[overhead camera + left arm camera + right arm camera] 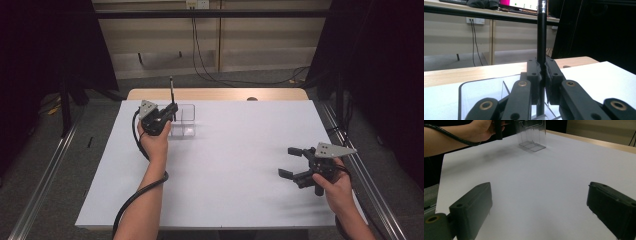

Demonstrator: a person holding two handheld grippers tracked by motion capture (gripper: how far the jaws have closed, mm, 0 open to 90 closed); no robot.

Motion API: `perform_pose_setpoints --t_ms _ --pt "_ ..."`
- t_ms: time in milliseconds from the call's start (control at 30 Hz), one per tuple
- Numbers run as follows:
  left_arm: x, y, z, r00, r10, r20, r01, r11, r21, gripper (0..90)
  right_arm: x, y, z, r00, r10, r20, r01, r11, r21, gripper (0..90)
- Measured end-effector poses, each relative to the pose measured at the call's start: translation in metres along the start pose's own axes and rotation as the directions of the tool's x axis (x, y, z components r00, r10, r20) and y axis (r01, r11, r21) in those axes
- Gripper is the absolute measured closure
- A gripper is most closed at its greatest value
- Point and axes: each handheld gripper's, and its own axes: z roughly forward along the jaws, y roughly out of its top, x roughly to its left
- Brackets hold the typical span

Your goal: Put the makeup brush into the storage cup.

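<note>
Trouble here would come from the tilt of the pencil (pixel 541 37) — your left gripper (pixel 170 114) has its fingers clamped on the shaft, holding it upright, with the lower end down at the clear holder (pixel 183 121) that stands near the counter's (pixel 240 165) far left corner. From the left gripper view the shaft runs straight up between the pads, and its bottom end sits by the holder's inner divider; whether it is already inside a compartment I cannot tell for sure.

If you let go while the pencil leans, it may tip over the low wall and roll out across the counter. The holder looks light, so a sideways nudge from the gripper could slide it or knock it over.

Your right gripper (pixel 295 162) rests near the right edge, well apart from the holder, fingers spread wide and empty — too far off to steady anything quickly.
</note>
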Motion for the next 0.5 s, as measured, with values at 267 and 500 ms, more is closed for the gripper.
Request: perform_pose_setpoints --t_ms 267,500 --pt "-0.0008 0.0004 -0.0023 1.0000 0.005 -0.001 -0.005 1.0000 0.005 83.5 0.0000 -0.0002 0.0004 1.0000 0.000 0.000 0.000 1.0000 0.001 6.0" --pt "-0.0007 0.0003 -0.0047 0.9999 0.013 -0.002 -0.013 0.9998 0.015 83.5 0.0004 -0.0003 0.0011 1.0000 -0.002 -0.003 0.002 1.0000 0.002 6.0"
